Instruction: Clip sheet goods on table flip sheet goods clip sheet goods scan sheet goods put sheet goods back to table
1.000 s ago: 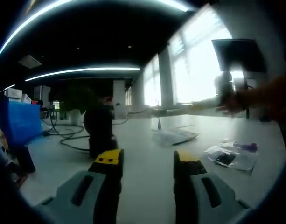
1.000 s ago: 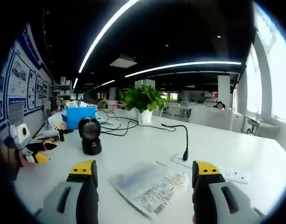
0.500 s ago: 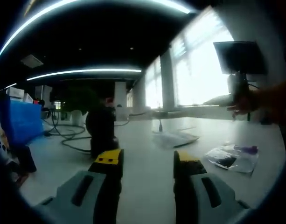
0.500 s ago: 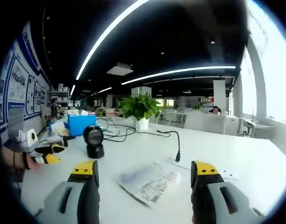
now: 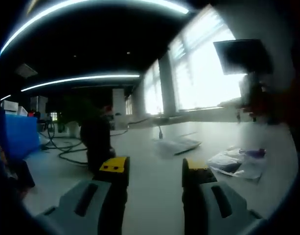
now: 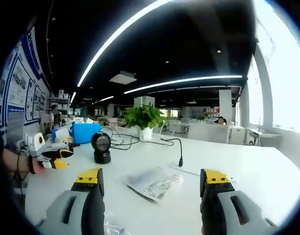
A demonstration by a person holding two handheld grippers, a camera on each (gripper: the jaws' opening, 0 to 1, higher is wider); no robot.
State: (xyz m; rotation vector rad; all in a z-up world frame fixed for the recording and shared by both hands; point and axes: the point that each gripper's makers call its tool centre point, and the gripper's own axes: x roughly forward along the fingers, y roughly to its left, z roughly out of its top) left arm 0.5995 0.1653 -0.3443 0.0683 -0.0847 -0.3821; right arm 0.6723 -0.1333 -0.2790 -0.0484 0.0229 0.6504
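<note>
Your open-plan room has strip ceiling lights [image 6: 140, 19] and bright windows [image 5: 198, 73]. The white table [image 6: 247, 166] carries the flat sheet goods [image 6: 154, 182], beyond your right gripper [image 6: 149, 188]. Your left gripper [image 5: 150, 174] too has its jaws apart, holding nothing.

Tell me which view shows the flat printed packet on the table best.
The right gripper view: the printed packet lies sharp and well lit on the white table, ahead between the open right claw tips. In the left gripper view the same packet appears small, blurred and backlit by the windows.
</note>
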